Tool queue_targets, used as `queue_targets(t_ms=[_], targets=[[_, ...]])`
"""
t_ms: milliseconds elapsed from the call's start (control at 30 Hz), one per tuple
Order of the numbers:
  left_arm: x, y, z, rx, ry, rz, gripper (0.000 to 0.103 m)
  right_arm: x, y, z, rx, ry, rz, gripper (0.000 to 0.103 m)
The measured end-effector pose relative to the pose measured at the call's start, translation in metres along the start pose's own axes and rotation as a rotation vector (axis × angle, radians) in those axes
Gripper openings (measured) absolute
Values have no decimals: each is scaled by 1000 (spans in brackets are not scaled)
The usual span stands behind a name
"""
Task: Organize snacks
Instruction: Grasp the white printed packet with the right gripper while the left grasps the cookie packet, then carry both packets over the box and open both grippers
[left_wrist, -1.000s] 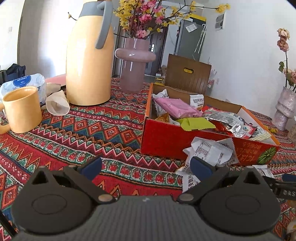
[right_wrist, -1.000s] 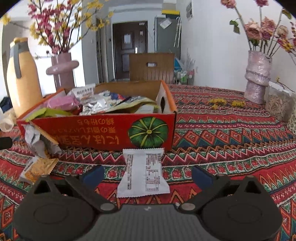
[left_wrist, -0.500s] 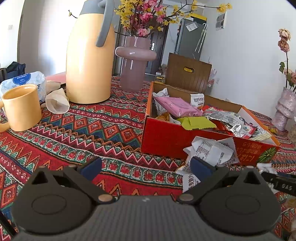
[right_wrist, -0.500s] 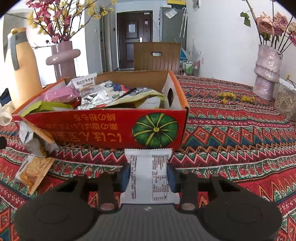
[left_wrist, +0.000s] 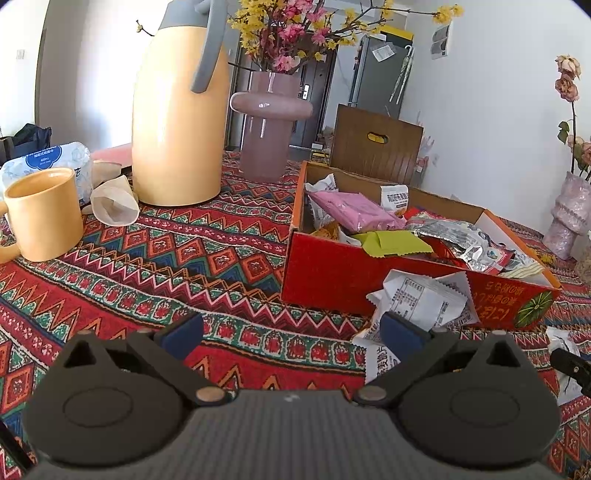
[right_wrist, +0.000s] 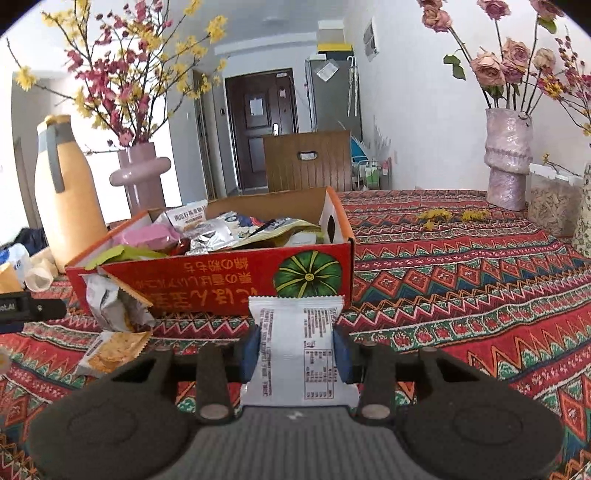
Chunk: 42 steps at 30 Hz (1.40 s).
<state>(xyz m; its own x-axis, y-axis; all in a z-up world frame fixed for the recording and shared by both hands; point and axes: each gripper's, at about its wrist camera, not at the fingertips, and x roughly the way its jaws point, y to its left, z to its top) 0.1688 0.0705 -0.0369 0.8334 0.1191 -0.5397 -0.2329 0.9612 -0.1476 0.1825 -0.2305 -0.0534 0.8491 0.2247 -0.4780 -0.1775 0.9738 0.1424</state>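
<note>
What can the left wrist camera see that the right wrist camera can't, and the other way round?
Only the left wrist view: the whole yellow mug and the left gripper, jaws open and empty.

Only the right wrist view: the right gripper, jaws shut on a white snack packet, and scattered yellow petals.

Both: the red snack box, yellow thermos jug and pink vase.

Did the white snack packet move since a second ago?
Yes. The white snack packet lay flat on the cloth short of the red box; now the right gripper holds it lifted, its top edge overlapping the box's front.
</note>
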Motion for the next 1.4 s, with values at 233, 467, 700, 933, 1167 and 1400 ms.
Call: queue_targets(t_ms=[233,467,700,933,1167,1400], targets=[[-1,-6,-2,40,13,-25,103,4,-1,-4,14,3,0,41],[0,-40,-2,134,130,-94,103,3,-3,-4,27,-6,16,41],[22,-80,-10,205,233,-83,103,1,-3,-4,29,-18,22,41],[40,-85,-14,178,285,-32,99,-1,-4,-4,29,-26,35,41],[26,-91,-15,217,250,-60,59,-3,-4,-5,30,-36,42,41],[4,-88,-22,226,186,-100,52,-3,-4,-5,30,-36,40,41]])
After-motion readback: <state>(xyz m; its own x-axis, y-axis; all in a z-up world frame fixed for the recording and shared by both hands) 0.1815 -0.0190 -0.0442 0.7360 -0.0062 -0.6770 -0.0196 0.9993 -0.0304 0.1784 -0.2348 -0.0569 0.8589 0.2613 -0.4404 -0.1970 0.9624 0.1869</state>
